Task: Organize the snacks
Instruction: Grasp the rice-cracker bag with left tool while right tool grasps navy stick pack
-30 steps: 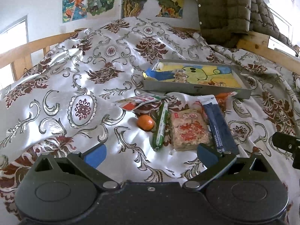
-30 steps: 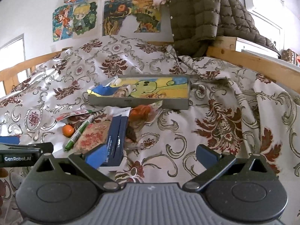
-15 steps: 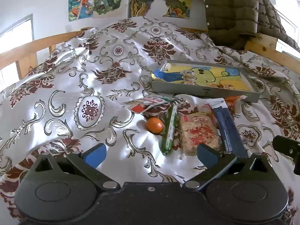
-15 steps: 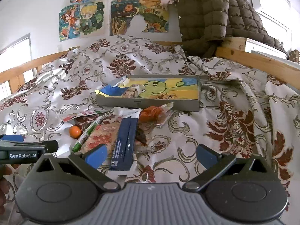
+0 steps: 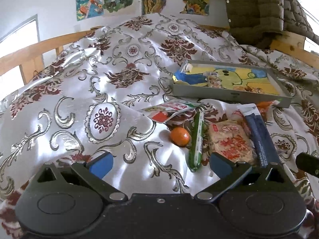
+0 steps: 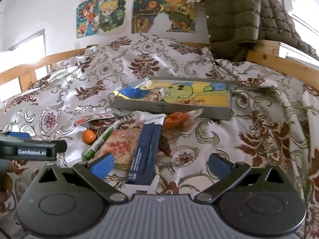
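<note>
Bed with damask cover (image 5: 83,91): snacks lie loose just near of the grey tray (image 6: 171,107). Approach step. Left gripper (image 5: 159,163) and right gripper (image 6: 159,164) both spread, empty. Next: right closes on navy packet (image 6: 146,151), lifts to tray.

left gripper (image 5: 161,163) spread, right gripper (image 6: 161,163) (likewise) empty

A shiny silver bedspread (image 5: 83,91) patterned with maroon flowers and grey scrolls covers a bed with a wooden rail (image 5: 39,45), while cartoon posters (image 6: 101,17) hang on the white wall behind and an olive quilted jacket (image 6: 239,14) is draped over the rail's far right corner
</note>
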Action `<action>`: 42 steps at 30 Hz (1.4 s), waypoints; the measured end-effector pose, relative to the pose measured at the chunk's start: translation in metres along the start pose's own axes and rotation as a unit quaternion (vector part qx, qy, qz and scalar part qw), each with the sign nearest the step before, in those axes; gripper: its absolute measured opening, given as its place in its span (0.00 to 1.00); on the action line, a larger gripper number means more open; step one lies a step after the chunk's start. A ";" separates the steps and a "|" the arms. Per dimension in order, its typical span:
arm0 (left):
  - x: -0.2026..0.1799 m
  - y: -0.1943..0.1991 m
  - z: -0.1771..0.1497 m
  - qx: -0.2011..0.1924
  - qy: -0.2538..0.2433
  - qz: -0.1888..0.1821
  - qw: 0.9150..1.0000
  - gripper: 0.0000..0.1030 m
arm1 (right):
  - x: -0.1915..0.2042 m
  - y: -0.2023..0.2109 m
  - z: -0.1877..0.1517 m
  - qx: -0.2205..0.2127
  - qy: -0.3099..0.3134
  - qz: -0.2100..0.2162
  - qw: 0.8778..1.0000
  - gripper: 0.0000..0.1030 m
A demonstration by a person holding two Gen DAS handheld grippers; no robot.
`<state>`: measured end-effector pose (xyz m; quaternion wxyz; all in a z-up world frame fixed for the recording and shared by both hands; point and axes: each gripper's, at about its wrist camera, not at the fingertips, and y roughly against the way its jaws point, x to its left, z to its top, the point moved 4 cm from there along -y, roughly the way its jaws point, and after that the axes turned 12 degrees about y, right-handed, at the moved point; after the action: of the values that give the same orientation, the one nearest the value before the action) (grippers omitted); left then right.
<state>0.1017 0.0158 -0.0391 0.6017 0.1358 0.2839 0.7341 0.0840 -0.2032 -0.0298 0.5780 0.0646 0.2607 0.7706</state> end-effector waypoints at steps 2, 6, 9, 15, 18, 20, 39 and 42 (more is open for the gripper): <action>-0.001 -0.007 0.002 0.005 -0.010 -0.010 1.000 0.99 | -0.002 -0.006 -0.002 0.006 -0.002 0.007 1.000 1.00; -0.004 -0.018 0.005 0.006 -0.029 -0.024 0.999 0.99 | -0.008 -0.019 -0.004 0.012 -0.011 0.005 1.000 1.00; -0.010 -0.024 0.010 0.009 -0.032 -0.041 0.999 0.99 | -0.013 -0.028 -0.003 0.016 -0.019 0.005 1.000 1.00; -0.026 -0.035 0.019 0.017 -0.045 -0.079 0.996 0.99 | -0.011 -0.042 -0.001 0.020 0.000 0.012 1.000 0.94; -0.034 -0.042 0.023 0.028 -0.038 -0.104 0.993 0.99 | -0.007 -0.051 0.000 0.023 0.010 0.024 0.999 0.89; -0.040 -0.045 0.026 0.034 -0.032 -0.125 0.991 0.99 | -0.003 -0.057 0.001 0.023 0.020 0.031 0.999 0.86; -0.062 -0.072 0.026 0.108 0.022 -0.188 0.976 0.86 | -0.001 -0.090 0.001 0.063 -0.017 0.085 0.994 0.27; -0.072 -0.076 0.023 0.122 0.005 -0.190 0.974 0.85 | -0.005 -0.088 0.002 0.062 -0.016 0.084 0.994 0.26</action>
<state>0.1927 -0.0389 -0.0548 0.7076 0.1487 0.3950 0.5666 0.1615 -0.1901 -0.0691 0.5105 0.1339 0.2923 0.7975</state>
